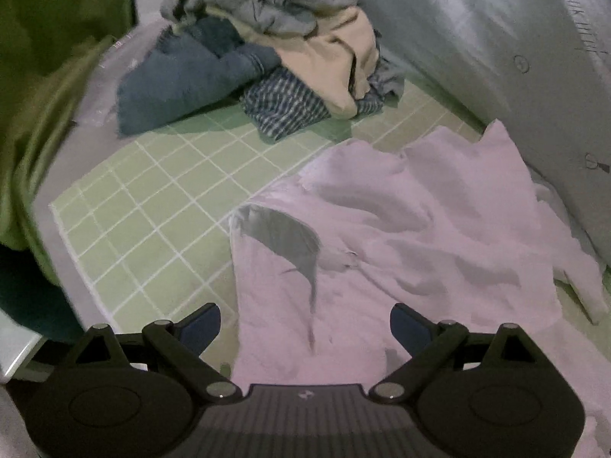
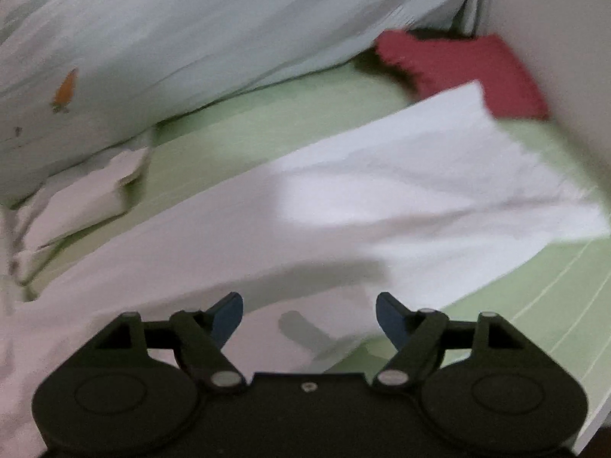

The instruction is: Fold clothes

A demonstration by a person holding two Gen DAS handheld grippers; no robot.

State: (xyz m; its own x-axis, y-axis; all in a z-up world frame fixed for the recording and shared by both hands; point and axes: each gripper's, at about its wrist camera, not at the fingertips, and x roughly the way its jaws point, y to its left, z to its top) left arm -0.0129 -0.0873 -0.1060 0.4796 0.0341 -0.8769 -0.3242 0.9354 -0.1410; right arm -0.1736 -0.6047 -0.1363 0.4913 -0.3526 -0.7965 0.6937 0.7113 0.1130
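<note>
Left gripper [image 1: 305, 324]: we see jaws apart, nothing between, above the white garment [image 1: 401, 236].
Right gripper [image 2: 309, 315]: jaws apart, empty.
Garment: spread, crumpled, on green checked sheet [image 1: 152, 210].
Pile of clothes [image 1: 267, 57]: behind.

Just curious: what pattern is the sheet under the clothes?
Pale green sheet with a white grid, clearest in the left wrist view.

Your right gripper [image 2: 309, 315] hangs with its blue-padded jaws spread wide and nothing between them, above a rumpled white cloth garment [image 2: 382, 191] lying on the pale green gridded sheet [image 2: 534, 297]. Far right lies a red fabric piece [image 2: 477, 65]; far left, a pale blue pillow [image 2: 191, 30].
</note>
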